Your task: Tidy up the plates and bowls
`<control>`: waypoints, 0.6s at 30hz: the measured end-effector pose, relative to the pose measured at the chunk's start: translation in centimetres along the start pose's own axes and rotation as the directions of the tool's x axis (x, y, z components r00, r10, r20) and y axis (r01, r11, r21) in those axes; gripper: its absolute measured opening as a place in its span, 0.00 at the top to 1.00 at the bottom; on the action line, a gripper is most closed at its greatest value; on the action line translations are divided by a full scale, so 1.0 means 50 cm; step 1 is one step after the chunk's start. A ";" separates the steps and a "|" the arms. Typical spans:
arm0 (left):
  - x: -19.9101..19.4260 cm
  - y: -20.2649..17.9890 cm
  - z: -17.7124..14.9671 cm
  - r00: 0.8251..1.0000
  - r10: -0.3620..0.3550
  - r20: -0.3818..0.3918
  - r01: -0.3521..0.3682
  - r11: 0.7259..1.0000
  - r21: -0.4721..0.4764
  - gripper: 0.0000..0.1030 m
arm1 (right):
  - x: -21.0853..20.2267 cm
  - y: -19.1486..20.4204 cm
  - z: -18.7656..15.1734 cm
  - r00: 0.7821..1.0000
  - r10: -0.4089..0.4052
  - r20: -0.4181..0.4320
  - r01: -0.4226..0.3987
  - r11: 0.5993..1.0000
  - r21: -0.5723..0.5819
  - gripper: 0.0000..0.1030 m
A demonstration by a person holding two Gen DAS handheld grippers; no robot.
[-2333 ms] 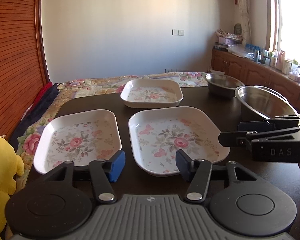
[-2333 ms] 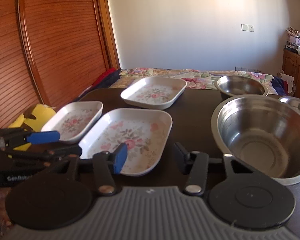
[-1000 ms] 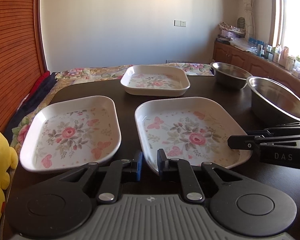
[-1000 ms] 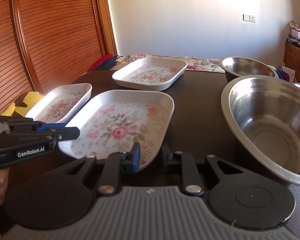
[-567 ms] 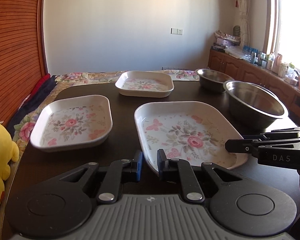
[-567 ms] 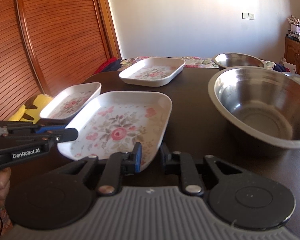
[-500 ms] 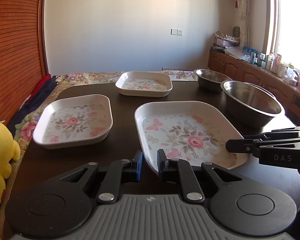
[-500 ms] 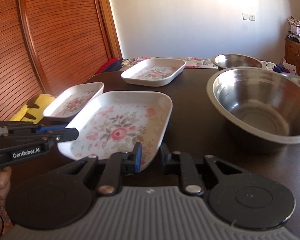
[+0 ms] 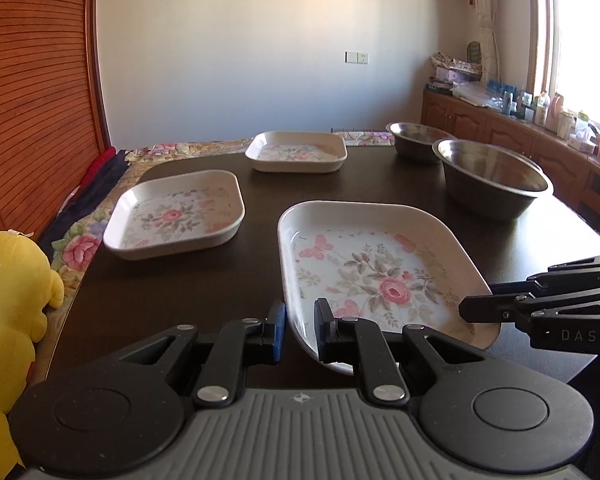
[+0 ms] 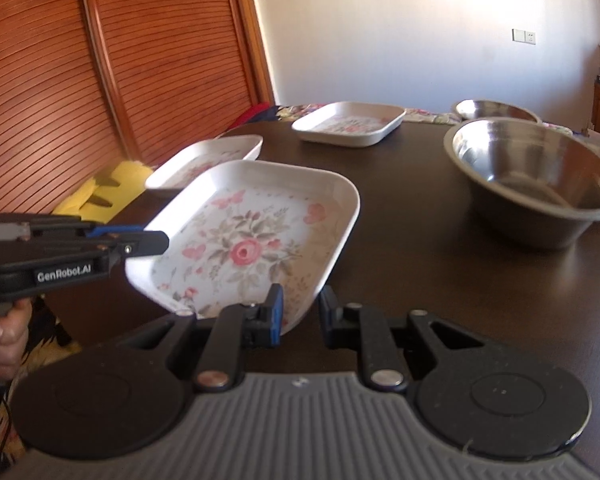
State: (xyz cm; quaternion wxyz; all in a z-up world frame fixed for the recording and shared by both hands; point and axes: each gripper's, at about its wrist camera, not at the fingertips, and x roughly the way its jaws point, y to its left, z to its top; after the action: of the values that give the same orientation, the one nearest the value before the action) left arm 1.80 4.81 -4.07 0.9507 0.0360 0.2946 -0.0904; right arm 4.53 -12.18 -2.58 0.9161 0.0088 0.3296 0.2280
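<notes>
I have both grippers, left gripper (image 9: 300, 322) and right gripper (image 10: 300, 312), clamped on the big floral plate's (image 9: 374, 268) near rim, sharing its width for a level lift.

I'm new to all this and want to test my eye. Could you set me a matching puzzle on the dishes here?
Things:
1. large floral tray
2. small floral tray
3. far floral tray
4. big steel bowl

States:
A. resting on the table's left side
B. gripped at two corners
C. shiny metal, empty
D. resting nearest the back wall

Pairs: 1-B, 2-A, 3-D, 4-C
</notes>
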 end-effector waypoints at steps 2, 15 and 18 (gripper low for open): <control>0.003 0.000 -0.004 1.000 -0.002 -0.009 0.002 1.000 0.001 0.84 | -0.002 0.003 -0.006 1.000 0.008 -0.007 -0.008 1.000 0.002 0.80; 0.016 0.003 -0.036 1.000 -0.003 -0.029 0.003 1.000 -0.012 0.84 | -0.005 0.006 -0.019 1.000 0.006 -0.002 -0.006 1.000 -0.001 0.80; 0.016 0.006 -0.035 1.000 -0.007 -0.024 0.007 1.000 -0.018 0.83 | -0.004 0.007 -0.021 1.000 0.004 0.002 -0.004 1.000 -0.005 0.79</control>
State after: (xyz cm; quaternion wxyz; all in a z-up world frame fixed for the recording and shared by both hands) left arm 1.52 5.20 -5.95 0.9470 0.0273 0.3068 -0.0907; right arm 3.61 -12.10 -3.21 0.9159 0.0074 0.3284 0.2308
